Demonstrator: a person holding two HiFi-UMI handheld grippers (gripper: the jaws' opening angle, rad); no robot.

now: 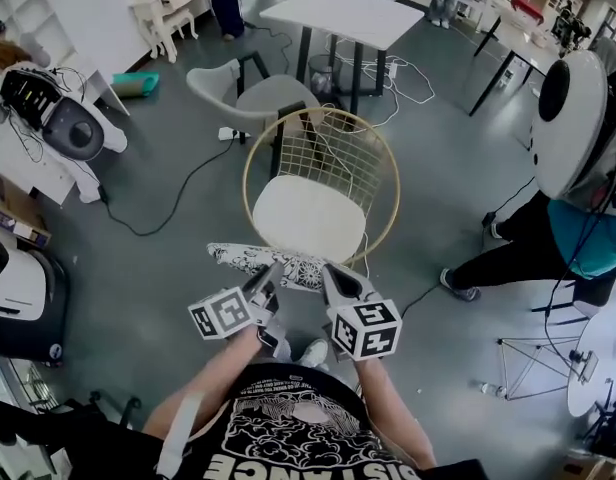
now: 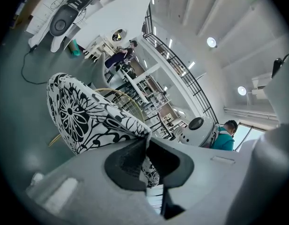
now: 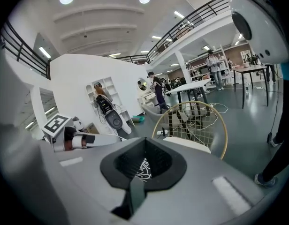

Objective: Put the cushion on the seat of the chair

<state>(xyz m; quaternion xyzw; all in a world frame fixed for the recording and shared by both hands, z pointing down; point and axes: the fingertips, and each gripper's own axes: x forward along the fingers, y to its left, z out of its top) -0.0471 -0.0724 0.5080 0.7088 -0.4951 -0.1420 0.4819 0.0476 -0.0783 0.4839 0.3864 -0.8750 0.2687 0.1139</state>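
Currently both my tongs are clamped on the cushion (image 1: 269,261), the b/w floral one. L tongs (image 1: 272,274) grip its near edge toward the left. In the left gripper view the jaws are nearly together w/ the patterned fabric pinched between the pads, and the rest of the cushion bulges out up-left of them. R tongs (image 1: 332,274) grip the same near edge further right. In the right gripper view the jaws are closed on a small fold of the print, w/ only a sliver showing between the pads. The two tongs sit close, side by side, marker cubes toward me.

Cushion hangs in the air, roughly flat, stretching left past the L tongs. It's just in front of the chair (image 1: 333,153), the gold wire-frame one w/ a round back. It's not on the seat yet: the cream seat pad (image 1: 308,216) is uncovered. The cushion's far edge overlaps the pad's front edge in the head view; can't tell if they touch.

Behind the chair are a grey chair (image 1: 263,96) and a white worktop (image 1: 338,13), w/ cables (image 1: 408,78) trailing on the floor (image 1: 158,248). A person (image 1: 588,243) in a teal top is off to the right, well apart from the chair.
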